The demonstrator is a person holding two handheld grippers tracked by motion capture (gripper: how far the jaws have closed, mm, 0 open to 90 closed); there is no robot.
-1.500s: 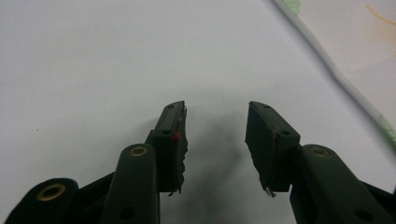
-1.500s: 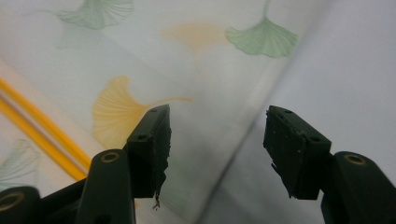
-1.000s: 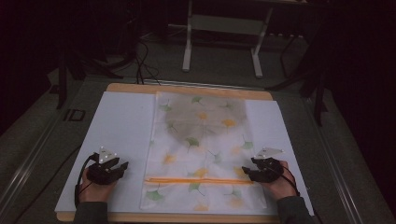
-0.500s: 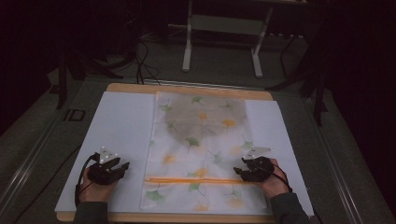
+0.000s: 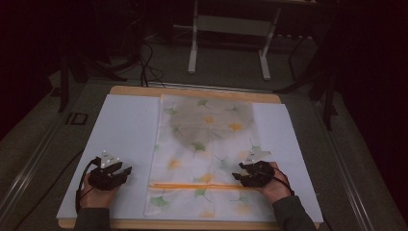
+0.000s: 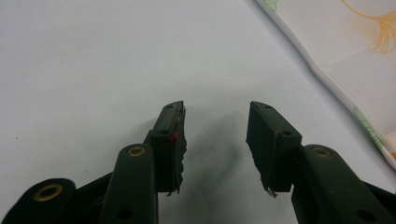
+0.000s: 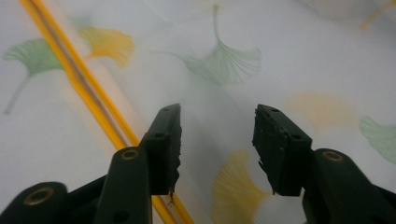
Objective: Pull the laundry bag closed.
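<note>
In the left gripper view the cloth [image 6: 355, 60] is cut off by the top and right edges. In the right gripper view its far leaf prints are blurred, and the orange stripe [image 7: 88, 88] is partly hidden behind one jaw. In the high view the forearms are cut off at the bottom edge, and the surroundings of the counter [image 5: 125, 130] are lost in darkness.

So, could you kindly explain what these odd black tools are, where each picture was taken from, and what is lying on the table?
A person sits at a table with a hand-held two-jaw gripper in each hand: the left gripper and the right gripper. The high view looks down from above the person. The other two pictures come from cameras riding on each gripper, looking along its black jaws. On the white table cover lies a leaf-patterned cloth with an orange stripe across it. The left gripper's jaws stand open over the bare cover beside the cloth; the right one's jaws, just closing a little, stand open over the cloth. Nothing is held.
</note>
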